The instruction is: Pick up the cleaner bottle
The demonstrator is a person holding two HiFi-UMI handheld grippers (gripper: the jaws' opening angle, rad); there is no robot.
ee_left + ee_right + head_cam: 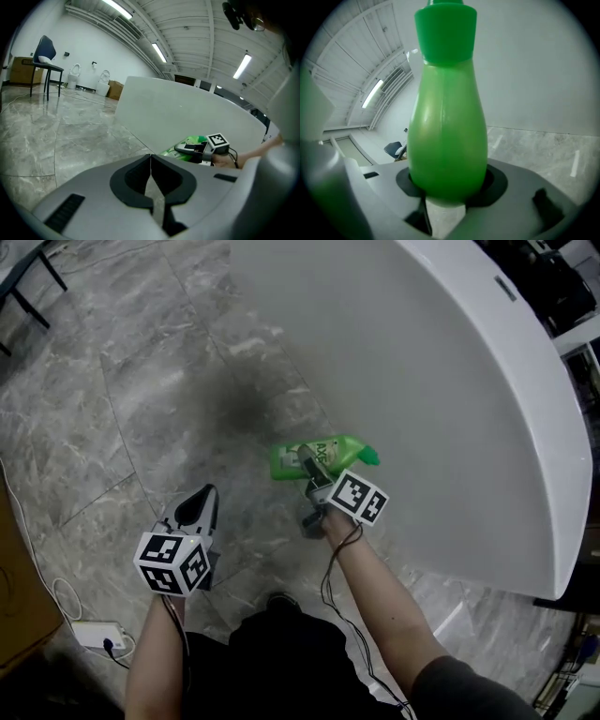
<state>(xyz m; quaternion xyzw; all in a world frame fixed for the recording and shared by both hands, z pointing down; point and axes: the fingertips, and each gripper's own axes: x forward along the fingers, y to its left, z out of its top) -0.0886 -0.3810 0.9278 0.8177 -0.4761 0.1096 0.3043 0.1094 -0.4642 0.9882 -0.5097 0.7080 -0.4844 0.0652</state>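
The green cleaner bottle (328, 452) hangs on its side above the marble floor, close to the white tub's wall, with its cap toward the right. My right gripper (311, 468) is shut on the bottle's body. In the right gripper view the bottle (447, 131) fills the middle, its wide body wedged between the dark pads (497, 180) of the right gripper (447, 190). My left gripper (199, 504) hovers lower left, apart from the bottle, shut and empty. The left gripper view shows the left gripper (151, 171) with its jaws meeting, and the bottle (190, 142) far off.
A large white bathtub (431, 381) takes up the upper right. Grey marble floor (112, 399) spreads to the left. A white power strip (98, 636) with cables lies at the lower left beside a cardboard box (14, 606). A chair (47, 58) stands far off.
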